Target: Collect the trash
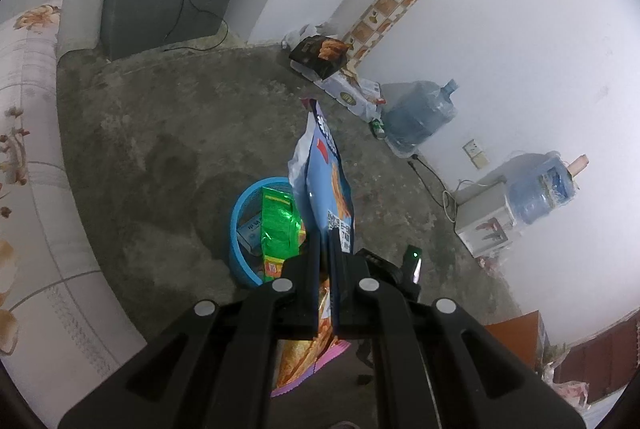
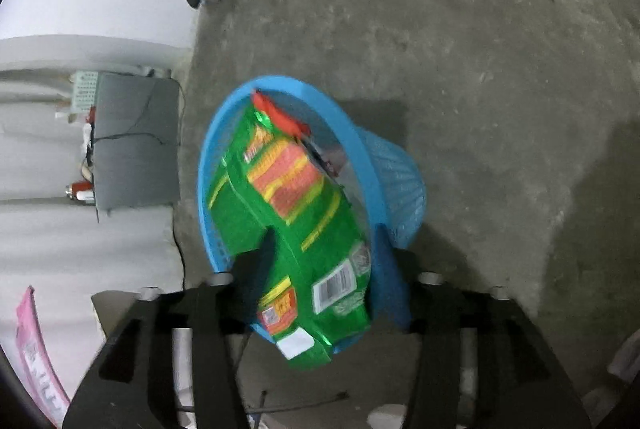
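Blue bin (image 2: 400, 189) (upright) on floor (image 2: 500, 69)

**No legible wording on the packets**

A barcode is being shown on the green snack bag (image 2: 296, 221), beside a QR square. White characters are being carried on the blue snack bag (image 1: 328, 185), yet nothing is being made out clearly.

The green bag (image 2: 296, 213) hides most of the inside of the blue basket (image 2: 384, 165) in the right wrist view, and it looks smeary there. The writing on the blue bag (image 1: 328, 181) is too small to read (its bottom end runs behind the left gripper (image 1: 326, 269)). The pink packet (image 2: 36, 349) is cut off at the edge.
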Motion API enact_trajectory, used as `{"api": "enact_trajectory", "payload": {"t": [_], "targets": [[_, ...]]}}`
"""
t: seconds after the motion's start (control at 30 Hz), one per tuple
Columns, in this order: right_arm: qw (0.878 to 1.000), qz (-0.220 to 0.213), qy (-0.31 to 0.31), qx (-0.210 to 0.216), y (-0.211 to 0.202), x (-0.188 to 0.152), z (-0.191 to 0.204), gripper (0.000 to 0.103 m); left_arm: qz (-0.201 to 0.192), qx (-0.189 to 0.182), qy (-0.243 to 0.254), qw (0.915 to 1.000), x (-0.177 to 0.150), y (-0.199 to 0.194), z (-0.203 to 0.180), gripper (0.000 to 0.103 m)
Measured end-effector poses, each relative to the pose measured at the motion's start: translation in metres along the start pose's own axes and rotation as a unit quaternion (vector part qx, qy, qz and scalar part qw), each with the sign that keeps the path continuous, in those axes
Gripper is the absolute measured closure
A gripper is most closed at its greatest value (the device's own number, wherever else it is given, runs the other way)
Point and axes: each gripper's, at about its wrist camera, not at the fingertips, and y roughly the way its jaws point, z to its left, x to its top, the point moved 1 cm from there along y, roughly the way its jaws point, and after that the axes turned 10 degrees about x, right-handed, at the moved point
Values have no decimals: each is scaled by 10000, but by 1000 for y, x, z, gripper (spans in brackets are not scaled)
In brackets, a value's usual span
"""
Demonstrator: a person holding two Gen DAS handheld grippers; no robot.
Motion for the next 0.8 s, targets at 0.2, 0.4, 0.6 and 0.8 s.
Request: {"api": "enact_trajectory", "payload": {"t": [0.2, 0.4, 0.6, 0.8], "targets": [[9991, -294, -283, 108, -43, -4, 1, 43, 155, -37, -104, 9998, 12, 28, -13, 100], [9977, -483, -389, 263, -80, -18, -6, 43, 188, 81, 219, 9996, 23, 82, -50, 100], [9980, -420, -205, 414, -84, -22, -14, 42, 795, 601, -185, 9949, 20, 156, -42, 71], [9977, -320, -448, 392, -72, -21, -3, 42, 1171, 1040, -761, 9847, 8, 164, -3, 66]]}}
